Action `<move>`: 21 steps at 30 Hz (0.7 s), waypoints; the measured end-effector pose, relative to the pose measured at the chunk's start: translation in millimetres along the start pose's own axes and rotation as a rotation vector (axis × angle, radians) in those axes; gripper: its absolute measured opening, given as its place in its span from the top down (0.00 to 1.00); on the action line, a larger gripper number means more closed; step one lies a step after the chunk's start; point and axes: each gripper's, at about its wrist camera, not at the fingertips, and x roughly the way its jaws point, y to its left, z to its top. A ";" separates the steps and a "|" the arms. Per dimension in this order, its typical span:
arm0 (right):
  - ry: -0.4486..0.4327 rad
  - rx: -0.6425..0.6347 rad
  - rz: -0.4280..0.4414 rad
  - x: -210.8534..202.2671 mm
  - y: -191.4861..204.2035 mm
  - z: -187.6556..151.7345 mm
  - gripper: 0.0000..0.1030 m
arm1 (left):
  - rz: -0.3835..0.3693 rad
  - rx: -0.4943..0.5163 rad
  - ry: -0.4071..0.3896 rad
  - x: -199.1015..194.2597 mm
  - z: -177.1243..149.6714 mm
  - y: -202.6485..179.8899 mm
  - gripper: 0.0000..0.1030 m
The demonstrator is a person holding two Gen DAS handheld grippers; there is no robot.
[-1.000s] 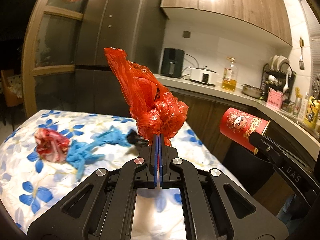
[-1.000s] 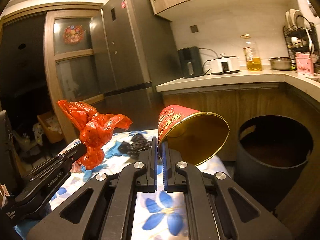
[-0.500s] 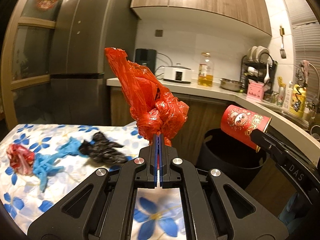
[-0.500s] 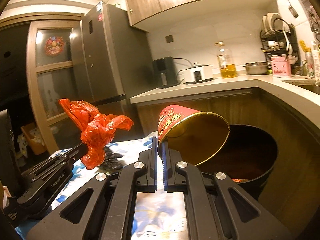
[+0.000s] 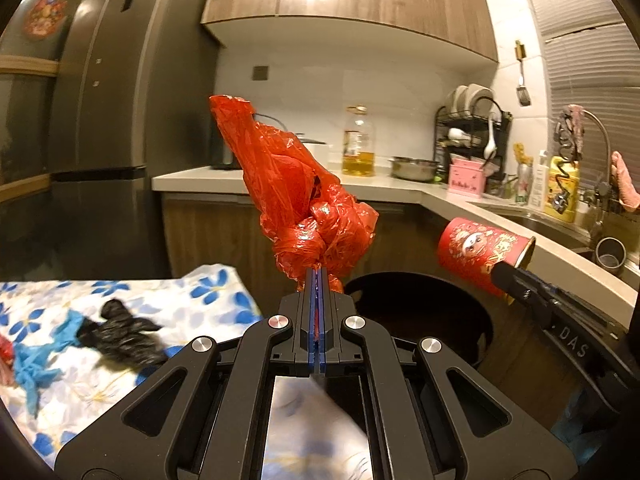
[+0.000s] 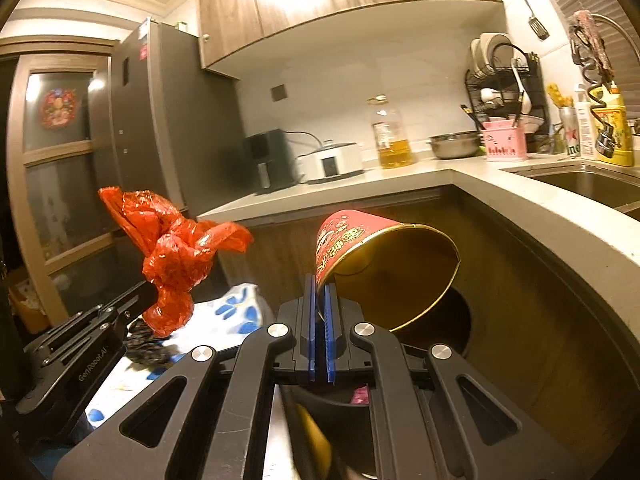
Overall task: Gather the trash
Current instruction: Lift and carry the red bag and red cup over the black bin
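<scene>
**Bag and cup held over the bin**

In the left wrist view we start at the lower left of the frame, where a flowered tablecloth [image 5: 168,292] carries a blue scrap [image 5: 36,360] and, touching it, a crumpled black bag [image 5: 124,336]. At the centre our left gripper [image 5: 317,280] has its jaws pressed together on the knotted end of a red plastic bag [image 5: 304,200], which stands up above the fingertips. Behind and below it, right of centre, lies the dark round bin [image 5: 440,320]. At the right edge our right gripper [image 5: 516,284] holds a red paper cup [image 5: 480,252] tipped on its side above the bin.

In the right wrist view the red plastic bag [image 6: 176,256] sits at the left of the frame, clear of the table. At the centre our right gripper [image 6: 320,304] is clamped narrow on the rim of the red paper cup [image 6: 384,264], whose gold-lined mouth faces down and right. The bin [image 6: 456,332] shows beneath the cup, in the lower right.
</scene>
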 end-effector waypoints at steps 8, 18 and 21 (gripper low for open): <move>0.017 0.013 -0.031 14.3 -13.8 1.5 0.95 | -0.060 0.028 0.026 32.9 -1.4 -22.7 1.00; 0.034 0.026 -0.026 26.8 -20.2 1.0 0.95 | -0.108 0.031 0.060 59.3 -6.8 -33.6 1.00; 0.037 0.028 -0.024 29.6 -22.4 1.6 0.95 | -0.122 0.031 0.071 65.6 -8.6 -36.1 1.00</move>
